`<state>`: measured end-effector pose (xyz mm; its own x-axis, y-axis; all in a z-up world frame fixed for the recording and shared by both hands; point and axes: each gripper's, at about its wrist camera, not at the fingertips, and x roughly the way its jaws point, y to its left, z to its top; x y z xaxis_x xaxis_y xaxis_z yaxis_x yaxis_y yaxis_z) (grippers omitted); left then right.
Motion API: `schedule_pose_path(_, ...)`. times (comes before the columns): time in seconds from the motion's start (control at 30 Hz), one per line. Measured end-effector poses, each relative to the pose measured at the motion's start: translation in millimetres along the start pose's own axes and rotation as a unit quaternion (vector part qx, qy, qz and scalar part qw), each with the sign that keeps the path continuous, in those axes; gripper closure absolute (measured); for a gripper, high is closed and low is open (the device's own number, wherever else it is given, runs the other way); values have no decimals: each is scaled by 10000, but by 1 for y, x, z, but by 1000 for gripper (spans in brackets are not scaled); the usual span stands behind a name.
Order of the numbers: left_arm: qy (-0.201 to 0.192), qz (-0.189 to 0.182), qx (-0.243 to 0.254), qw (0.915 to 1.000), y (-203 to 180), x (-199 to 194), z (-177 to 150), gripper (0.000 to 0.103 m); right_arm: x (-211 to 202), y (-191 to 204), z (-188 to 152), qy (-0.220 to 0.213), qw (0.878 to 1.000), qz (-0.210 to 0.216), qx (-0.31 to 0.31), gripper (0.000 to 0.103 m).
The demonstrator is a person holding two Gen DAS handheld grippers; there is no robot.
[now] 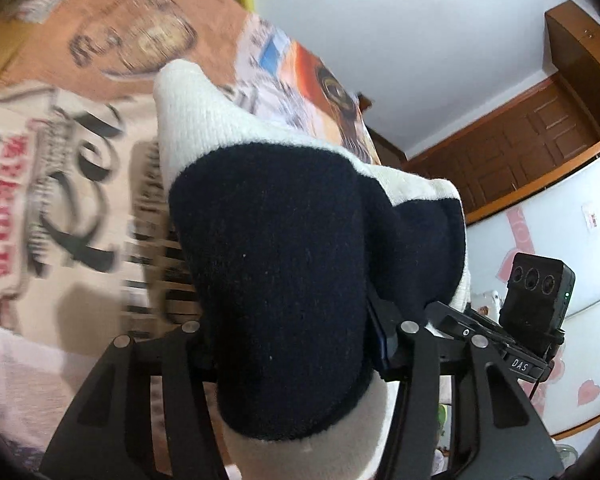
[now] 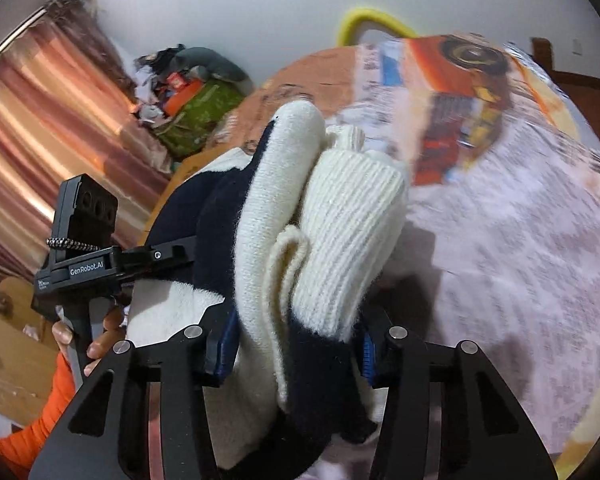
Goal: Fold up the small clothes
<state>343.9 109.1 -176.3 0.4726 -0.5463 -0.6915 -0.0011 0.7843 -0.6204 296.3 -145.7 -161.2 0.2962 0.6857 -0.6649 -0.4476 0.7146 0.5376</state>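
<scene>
Right wrist view is showing my right claw [image 2: 296, 344] pinching a bunched knit garment [image 2: 332, 216], cream ribbed folds and navy panels bulging up between its blue pads. Across it, my left claw [image 1: 300, 344] is gripping the navy end of that same piece, which is draping over its fingers. I am judging it light, soft, thick and floppy, not slippery; taking it by an edge or corner rather than the bulk should be giving cleaner folds above the printed bedspread [image 2: 500, 216].
</scene>
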Motion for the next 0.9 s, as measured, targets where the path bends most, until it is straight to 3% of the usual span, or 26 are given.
schedule_pose_path(0.3,-262,591,-183,9977,68,-68,2,50,74,65,13,193,9986,458,-206,59)
schedule_pose_path(0.53,91,749,-712,9946,139,-55,-8,49,135,74,8,702,9969,330,-91,58)
schedule_pose_path(0.6,167,839,-820,9930,152,-45,-14,43,142,70,7,713,9971,261,-69,57)
schedule_pose_path(0.77,87,684,-918,9934,162,-39,-16,35,148,70,10,761,9968,153,-179,50)
schedule_pose_path(0.9,37,888,-833,9926,158,-53,-17,34,139,75,8,821,9963,64,-264,47)
